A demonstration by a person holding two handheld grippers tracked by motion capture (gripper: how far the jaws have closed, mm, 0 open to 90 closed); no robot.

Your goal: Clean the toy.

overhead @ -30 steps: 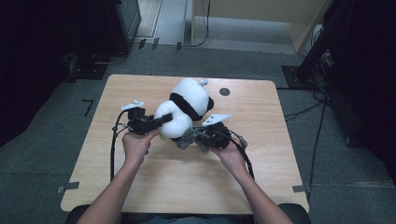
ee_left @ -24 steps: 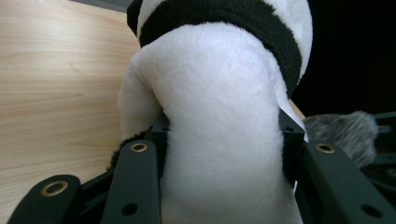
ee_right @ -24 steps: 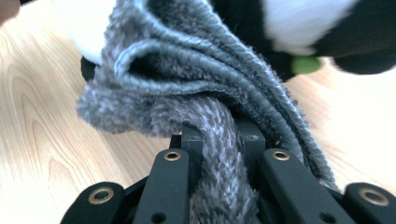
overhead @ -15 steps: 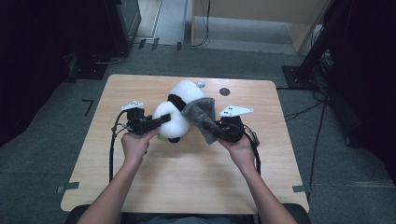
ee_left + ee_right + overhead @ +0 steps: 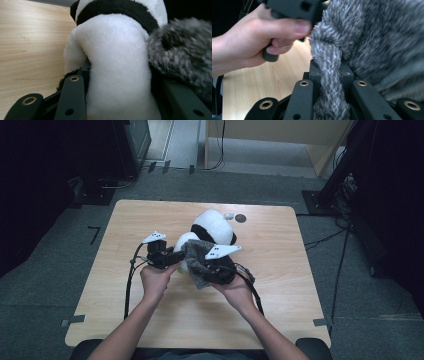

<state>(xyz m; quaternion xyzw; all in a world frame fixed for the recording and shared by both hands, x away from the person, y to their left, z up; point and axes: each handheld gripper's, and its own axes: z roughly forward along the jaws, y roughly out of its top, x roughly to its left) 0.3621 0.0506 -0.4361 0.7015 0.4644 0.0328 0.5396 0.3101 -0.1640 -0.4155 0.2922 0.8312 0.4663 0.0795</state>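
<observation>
Overhead, the high view finds a black-and-white plush panda (image 5: 212, 227) lying near the middle of the wooden tabletop (image 5: 280, 285), with a grey fuzzy cloth (image 5: 196, 262) bunched against its near end. The left claw (image 5: 176, 257), gripped by the left hand (image 5: 156, 279), meets the panda's white body from the left; the right claw (image 5: 207, 270), in the right hand (image 5: 237, 290), sits under the grey cloth just beside it. A small dark disc (image 5: 240, 218) lies on the tabletop beyond the panda. Next, the left gripper view: the jaws stand on either side of the panda's white body (image 5: 117, 75) and press into it, so this claw holds the plush; the grey cloth (image 5: 182, 55) touches the toy on the right. Last, the right gripper view: the jaws are pinched narrow on a twisted fold of the grey cloth (image 5: 330, 75), with the other hand (image 5: 257, 37) close behind on the left
</observation>
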